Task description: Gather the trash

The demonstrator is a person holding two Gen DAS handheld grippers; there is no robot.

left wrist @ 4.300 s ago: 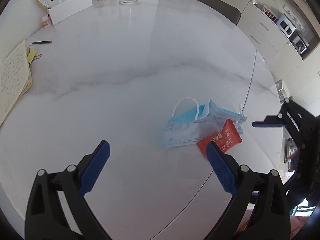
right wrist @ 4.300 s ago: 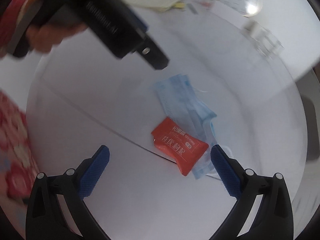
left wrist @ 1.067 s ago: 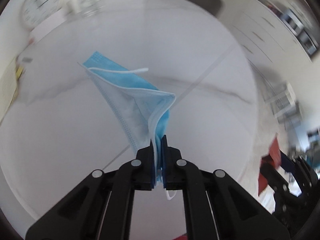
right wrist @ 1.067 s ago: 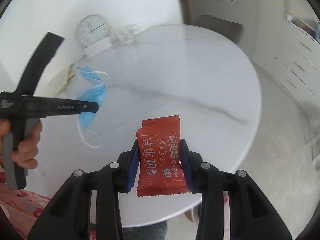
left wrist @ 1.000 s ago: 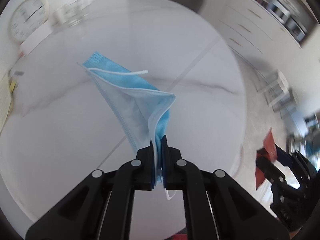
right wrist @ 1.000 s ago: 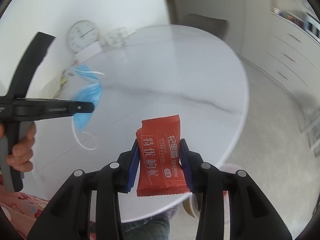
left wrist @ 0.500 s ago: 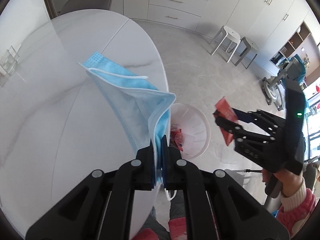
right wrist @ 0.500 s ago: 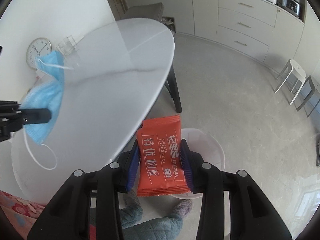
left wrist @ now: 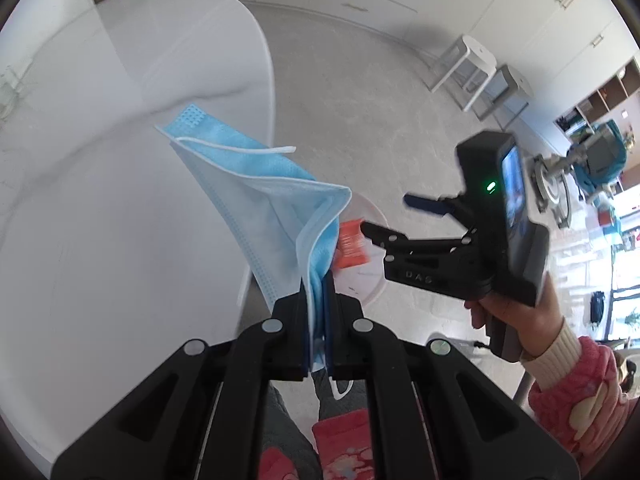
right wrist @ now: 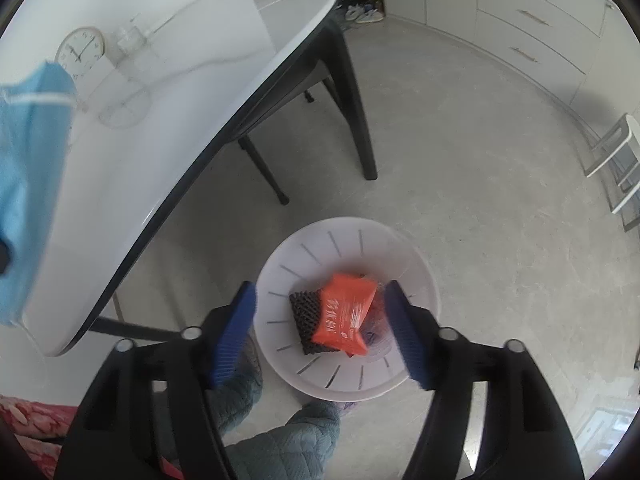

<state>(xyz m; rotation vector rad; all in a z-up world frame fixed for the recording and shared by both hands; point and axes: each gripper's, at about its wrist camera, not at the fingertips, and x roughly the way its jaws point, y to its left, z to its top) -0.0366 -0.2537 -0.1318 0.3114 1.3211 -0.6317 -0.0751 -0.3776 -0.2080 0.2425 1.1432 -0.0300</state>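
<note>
My right hand-held gripper (right wrist: 320, 334) has just spread its jaws and nothing sits between them; the red packet (right wrist: 345, 314), pinched there half a second ago, is now in the white bin (right wrist: 424, 280) on the floor, so one piece of trash is done. My left hand-held gripper (left wrist: 318, 320) is clamped on the blue mask (left wrist: 276, 208), beside the table (left wrist: 100, 200); the mask goes next, I judge. The right view looks straight into the bin; the left view shows only a sliver of it behind the mask.
</note>
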